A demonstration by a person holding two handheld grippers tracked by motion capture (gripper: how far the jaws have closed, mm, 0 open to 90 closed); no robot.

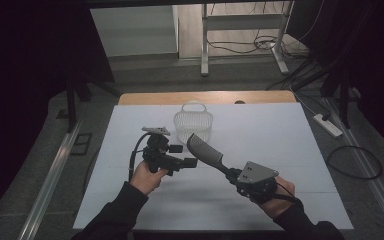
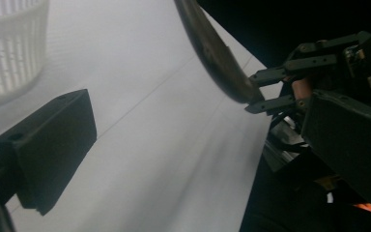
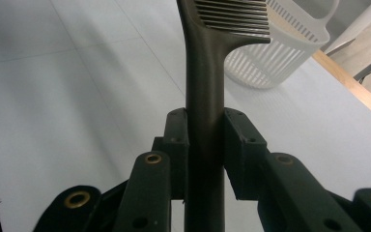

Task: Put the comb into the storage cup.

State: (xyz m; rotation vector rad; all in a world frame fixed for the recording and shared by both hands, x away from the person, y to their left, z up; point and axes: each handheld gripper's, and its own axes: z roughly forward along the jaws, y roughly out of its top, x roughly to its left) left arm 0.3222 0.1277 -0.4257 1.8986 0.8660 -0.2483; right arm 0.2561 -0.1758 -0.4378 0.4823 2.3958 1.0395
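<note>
**Comb held above the counter, near the basket**

The right gripper (image 1: 232, 175) has its jaws closed on the handle of a dark comb (image 1: 203, 151). From its own view the two jaws press on either side of the handle (image 3: 204, 96), and the toothed head (image 3: 232, 17) rises beyond them toward the white basket (image 3: 275, 58). From above, the comb slants up and to the left from the gripper, its head just in front of the basket (image 1: 193, 122) and clear of the white counter (image 1: 280, 135).

The left gripper (image 1: 187, 156) sits to the left of the comb, held in the person's left hand (image 1: 147, 176), pointing to the right toward the comb. In its own view one black jaw (image 2: 48, 145) shows at the lower left; the other is out of frame, and nothing lies against the jaw that shows, so the jaws stand open and empty. That same view catches the comb's handle (image 2: 212, 53) running down into the right gripper's jaws.

The basket stands upright at the back of the counter, its handle raised, with nothing visible inside it. The person's right hand (image 1: 280, 197) holds its gripper low at the front right of the counter.
</note>
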